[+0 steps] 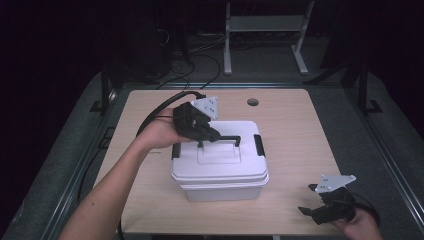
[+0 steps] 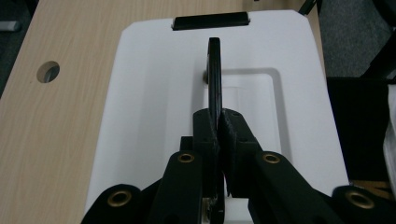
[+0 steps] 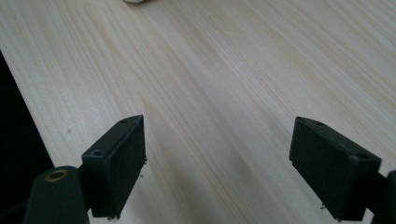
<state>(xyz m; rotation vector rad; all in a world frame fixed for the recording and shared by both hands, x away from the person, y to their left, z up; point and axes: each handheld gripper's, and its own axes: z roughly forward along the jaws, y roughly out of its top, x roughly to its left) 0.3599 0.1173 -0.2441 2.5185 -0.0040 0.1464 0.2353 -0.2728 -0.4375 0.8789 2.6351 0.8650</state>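
Left claw (image 2: 218, 126) is clamped on the black handle (image 2: 214, 70) of the white box (image 1: 220, 165), pads pinching the bar near its left end rather than mid-span. Right claw (image 3: 219, 168) sits idle, jaws wide apart with nothing between them, over bare bench (image 3: 224, 70) near the front right corner.

Bench: plenty of free surface around the box, cable hole (image 1: 253, 102) behind it. Nothing to snag on.

Box: sits mid-bench, lid (image 2: 154, 102) on, black latches at both short ends; the one in the left claw view (image 2: 211, 20) looks closed. Judging by that, a pull on the handle should take the whole box, not just the lid.

Handle: stands upright out of its recess in the lid. Grip is off-centre, so a straight lift will likely tip the box toward its right end. Better to slide the pinch toward the middle of the bar first, or lift slowly and keep the wrist level.

Advice: pull straight up, no twist, since the bar is thin and could roll in the pads. The free right claw could steady the box's near right edge if it swings.
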